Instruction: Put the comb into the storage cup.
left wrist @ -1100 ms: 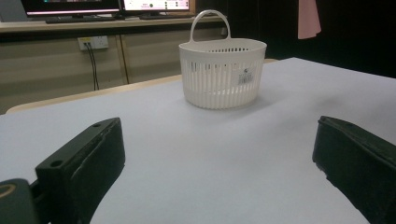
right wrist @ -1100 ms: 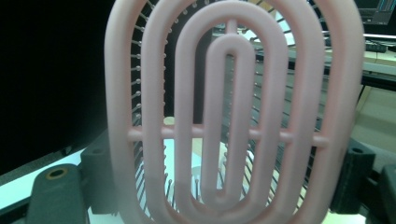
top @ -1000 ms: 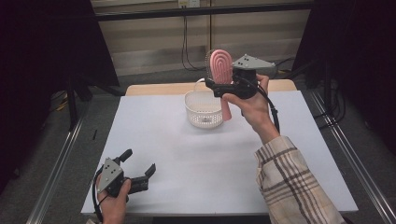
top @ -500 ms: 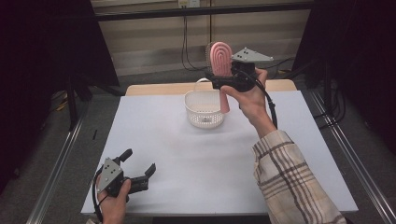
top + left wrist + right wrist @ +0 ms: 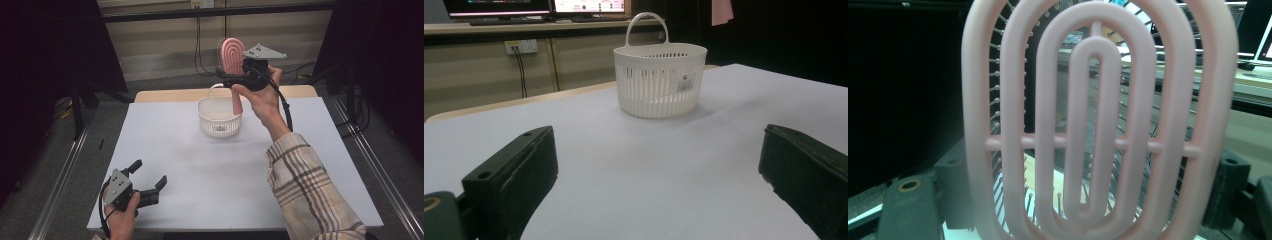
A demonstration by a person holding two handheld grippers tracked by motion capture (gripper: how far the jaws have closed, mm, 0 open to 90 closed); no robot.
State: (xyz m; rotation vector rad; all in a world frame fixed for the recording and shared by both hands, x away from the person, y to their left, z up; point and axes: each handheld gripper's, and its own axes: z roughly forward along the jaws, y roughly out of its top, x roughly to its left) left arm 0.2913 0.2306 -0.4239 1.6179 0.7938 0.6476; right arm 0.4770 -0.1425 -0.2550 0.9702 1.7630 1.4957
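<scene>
Right gripper [image 5: 231, 79] is clamped on the pink oval vented plastic hairbrush [image 5: 232, 57], upright above the white slotted plastic basket [image 5: 219, 119]; its own view reveals bristles. Left gripper [image 5: 149, 181] rests wide open, empty, on the worktop [image 5: 210, 170].

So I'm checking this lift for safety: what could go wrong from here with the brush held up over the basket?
The right gripper clamps the pink hairbrush high above the white basket; if the grip slips, it could fall outside the basket. Lowered carelessly, the handle might catch the basket's rim or arched handle and tip the light basket.
</scene>
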